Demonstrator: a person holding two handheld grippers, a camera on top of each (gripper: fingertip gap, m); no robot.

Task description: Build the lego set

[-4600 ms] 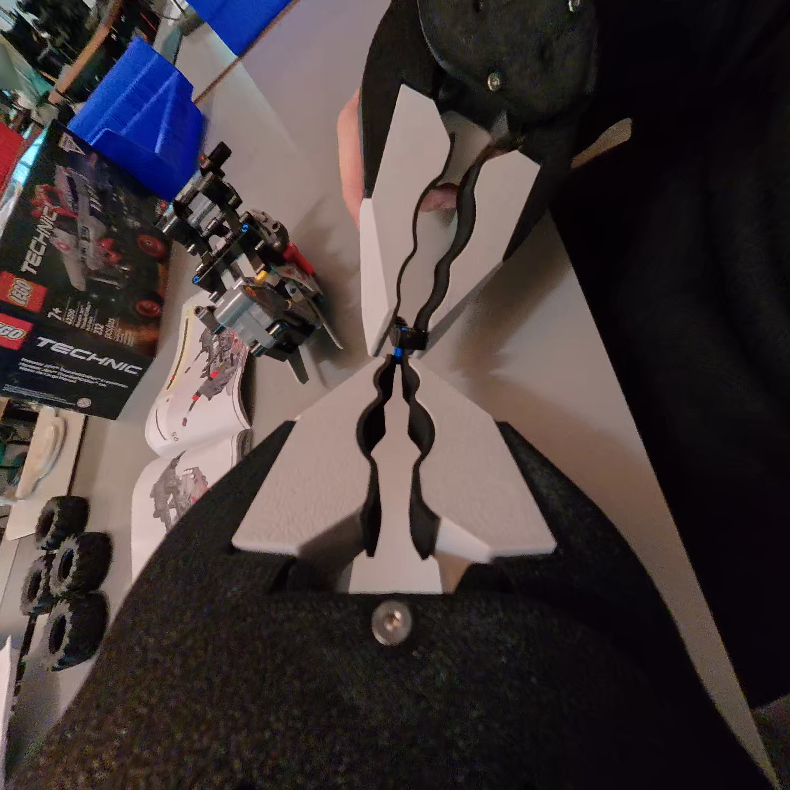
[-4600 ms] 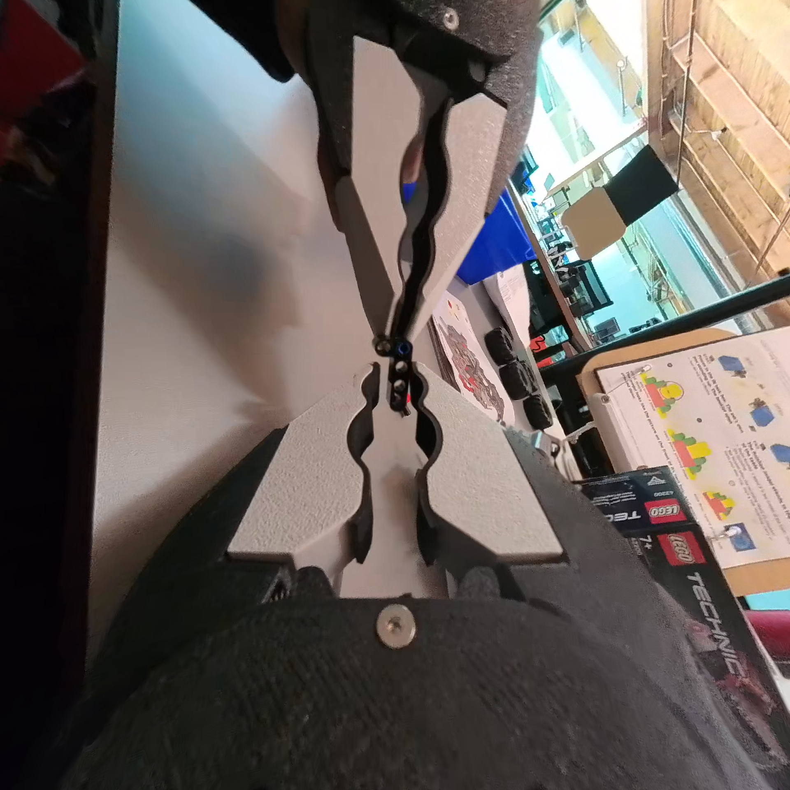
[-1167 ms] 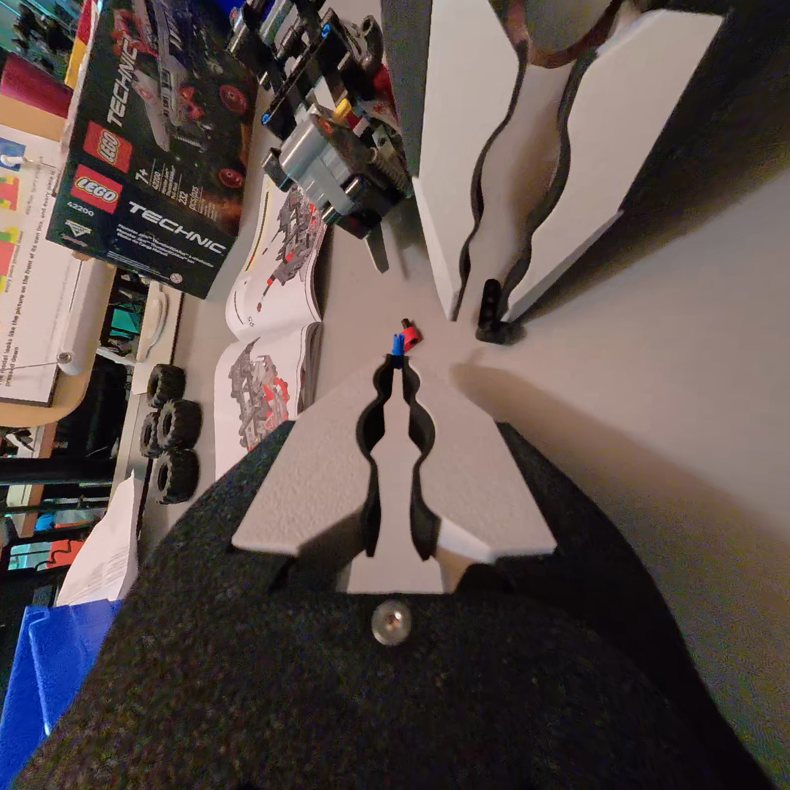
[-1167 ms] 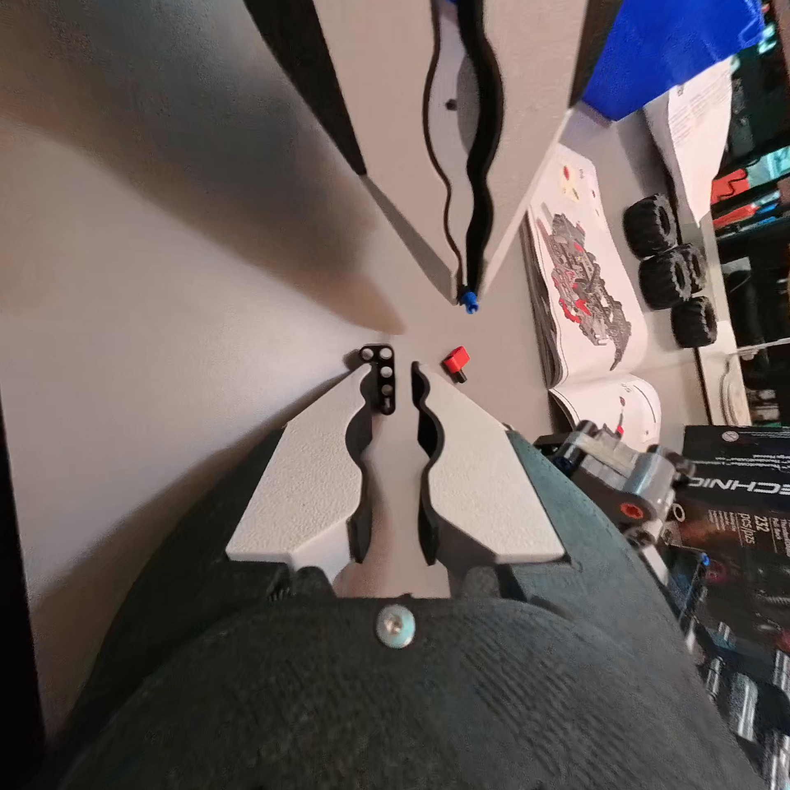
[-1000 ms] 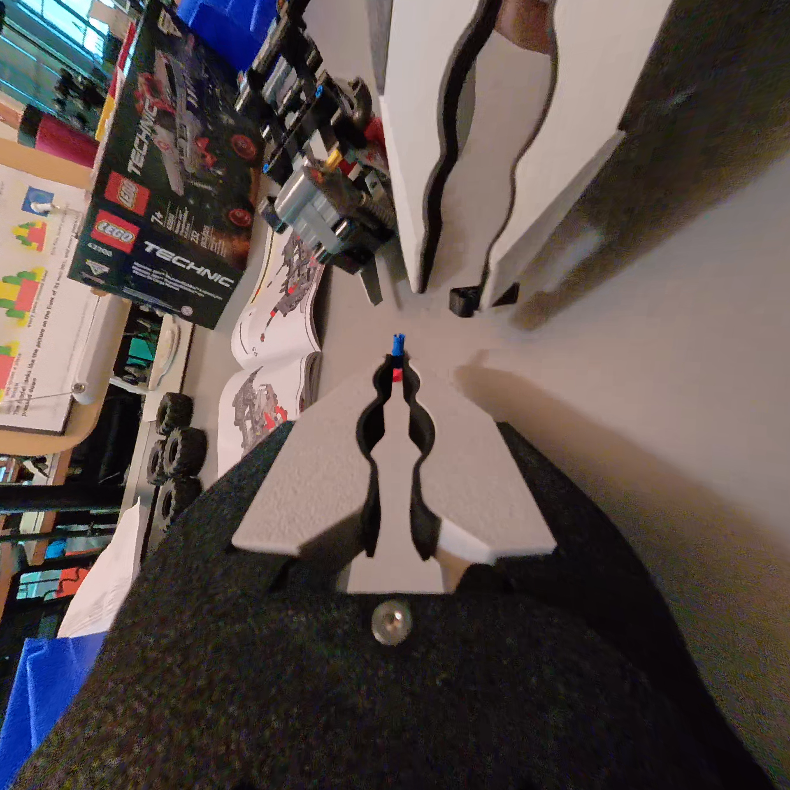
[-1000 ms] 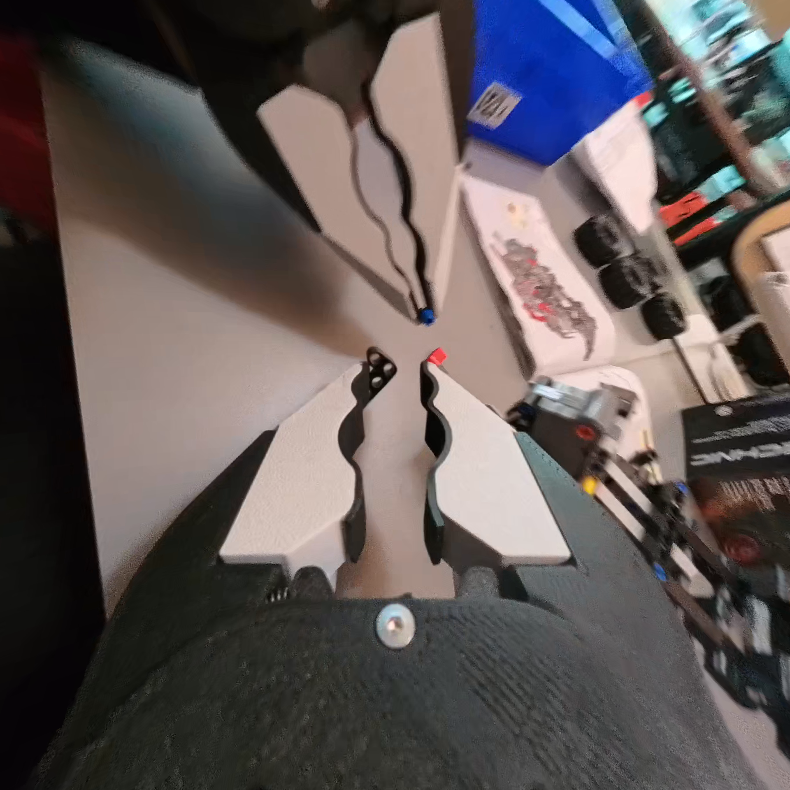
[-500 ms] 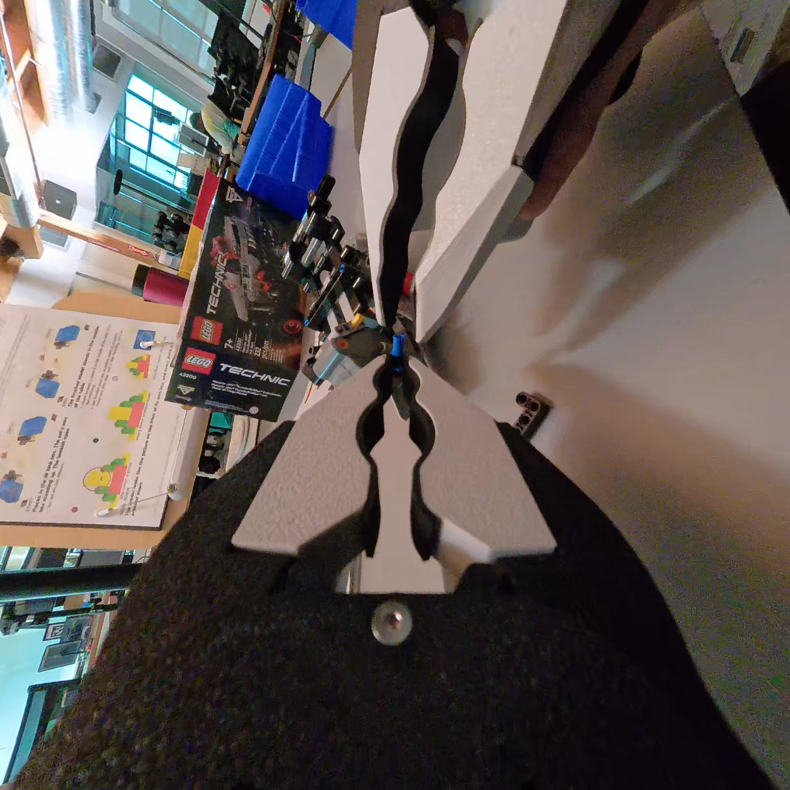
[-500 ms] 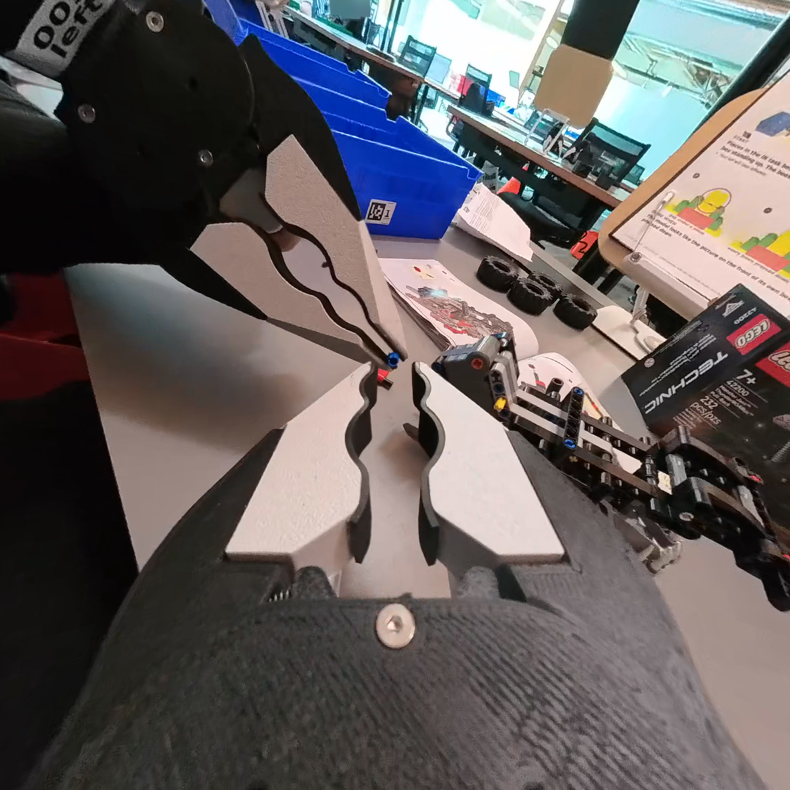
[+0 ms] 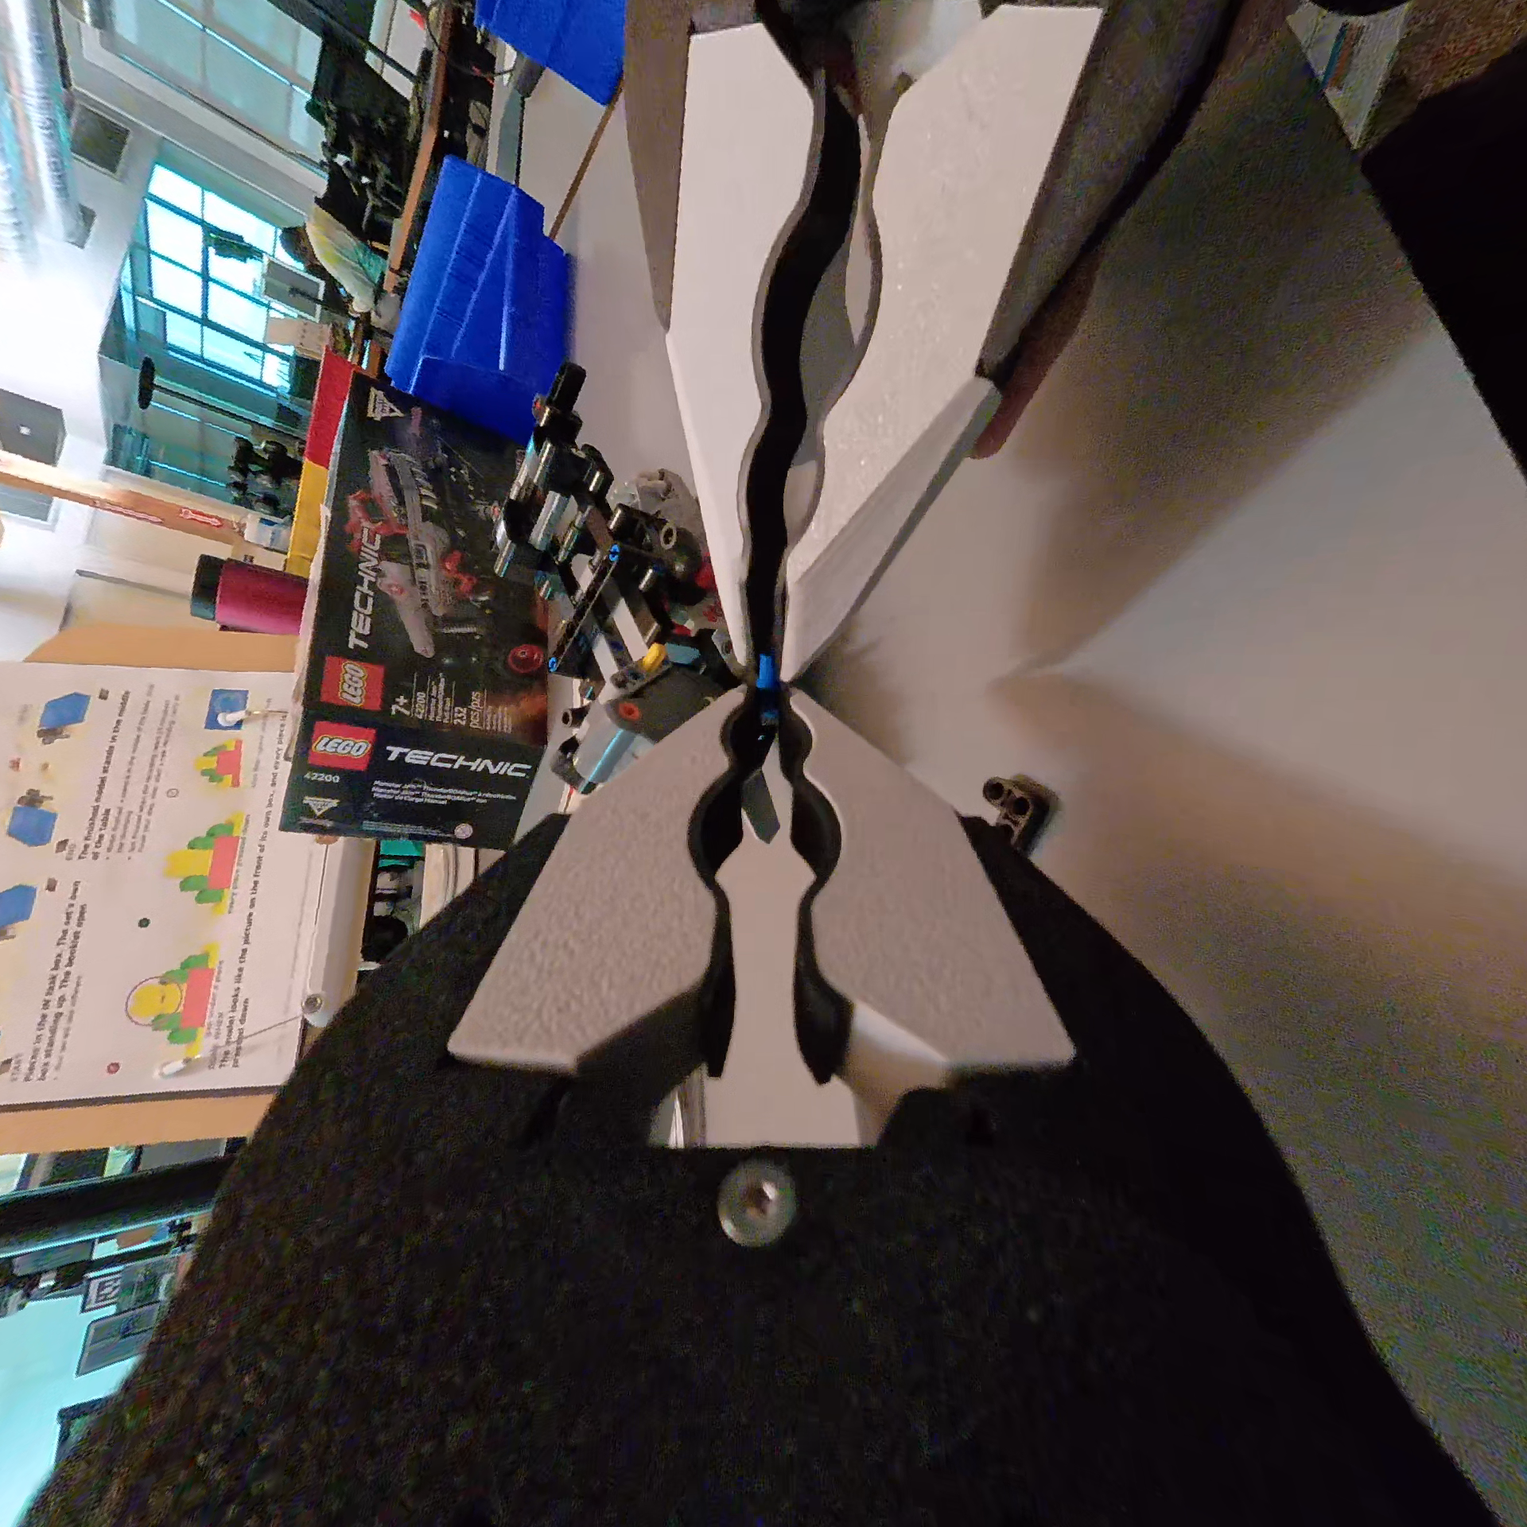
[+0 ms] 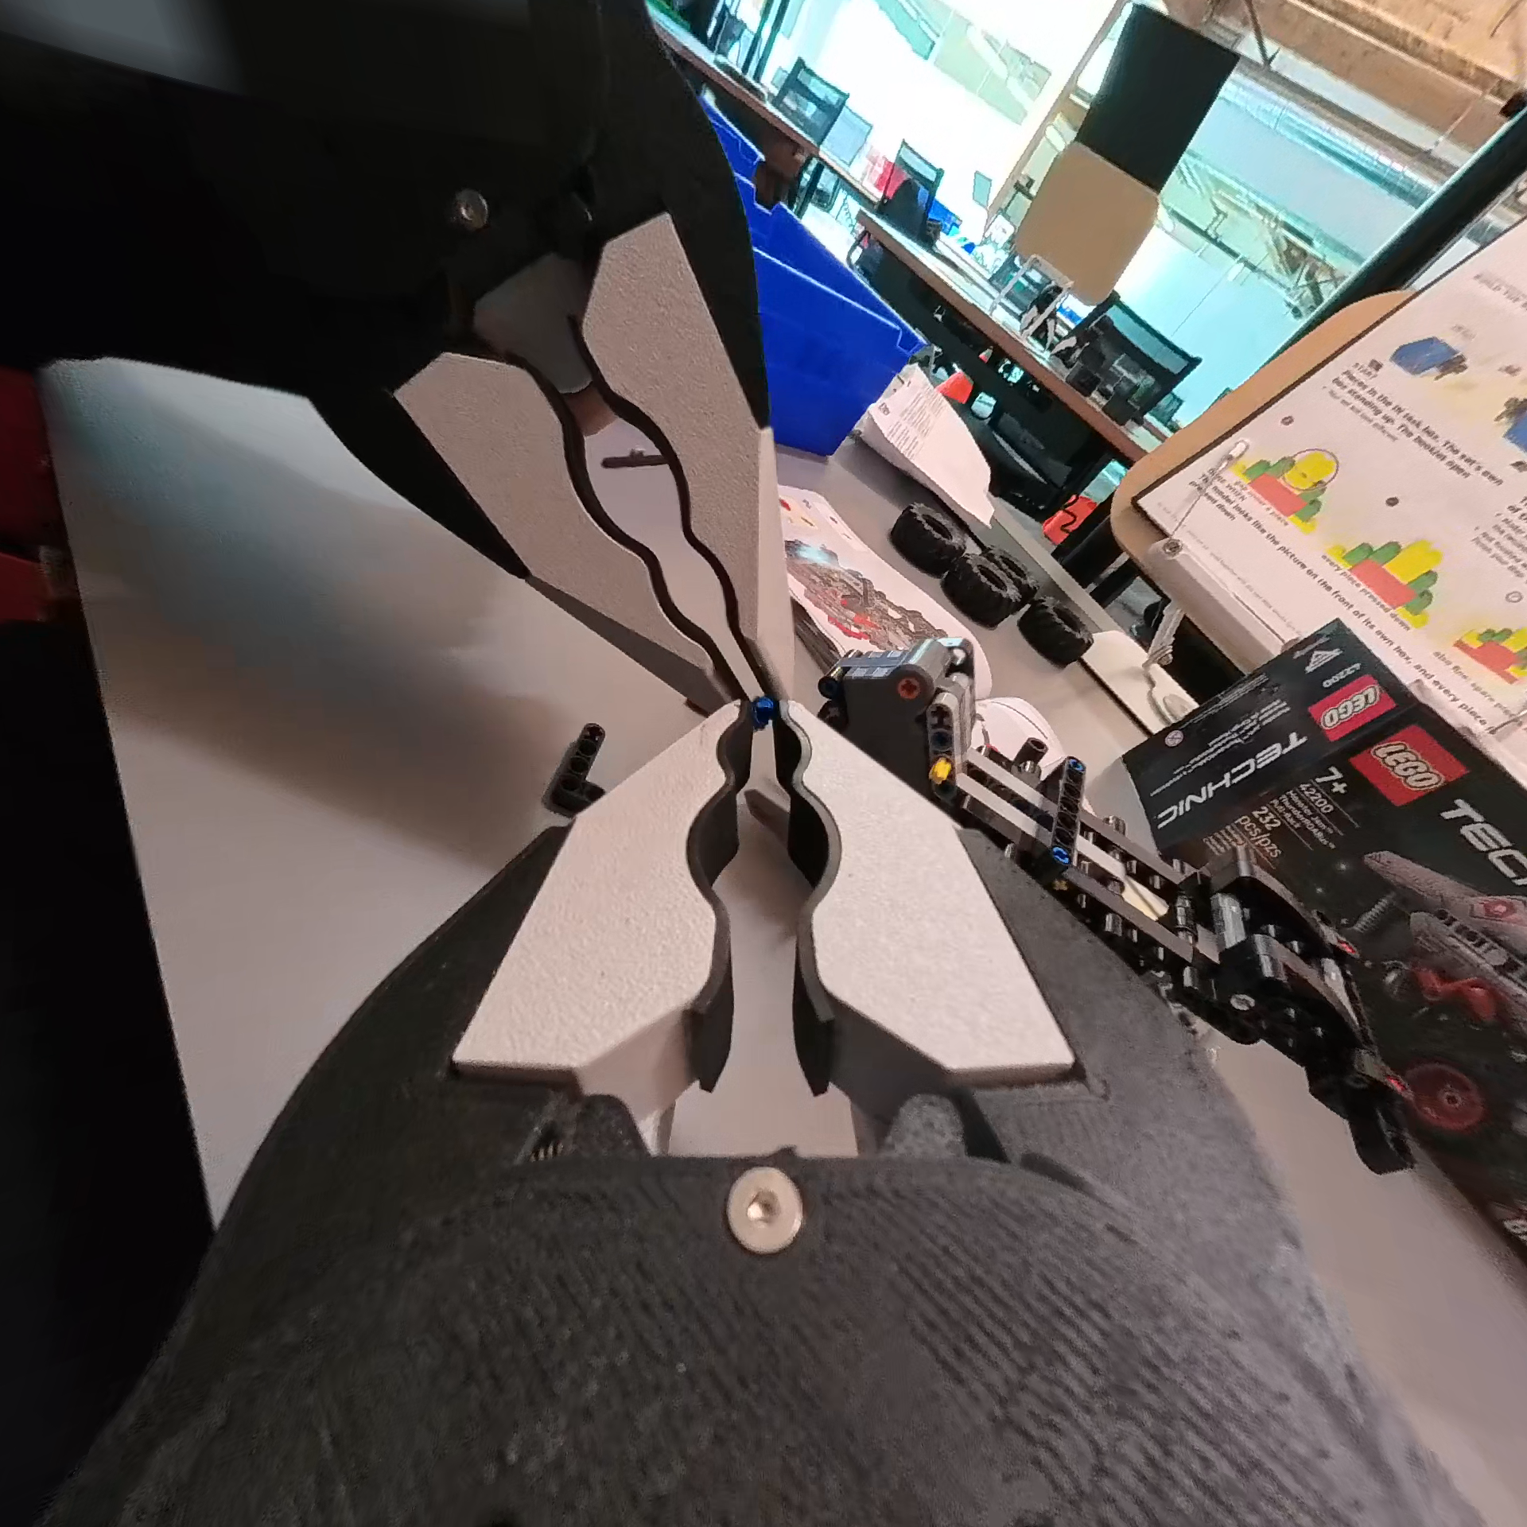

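A small blue pin (image 9: 767,673) is pinched between the tips of my left gripper (image 9: 768,702), which is shut on it. My right gripper (image 10: 762,725) meets the left one tip to tip, with its jaws closed onto the pin's free end (image 10: 762,709). In the left wrist view the right gripper (image 9: 764,657) comes down from the top; in the right wrist view the left gripper (image 10: 753,692) does. A black L-shaped beam (image 9: 1020,800) lies loose on the table (image 9: 1239,661), also in the right wrist view (image 10: 578,777). The partly built black and grey model (image 10: 934,727) sits just behind the tips.
The set's box (image 9: 413,661) stands beyond the model (image 9: 611,628). Several black tyres (image 10: 983,578) and the open booklet (image 10: 859,603) lie farther back. Blue bins (image 10: 818,330) and an instruction board (image 10: 1363,512) stand at the table's far side. Less than 4 cm separates the two grippers' tips.
My right gripper let go of the black L-beam, which now lies on the table, rose up and closed onto the blue pin. My left gripper lifted with the pin still in it.
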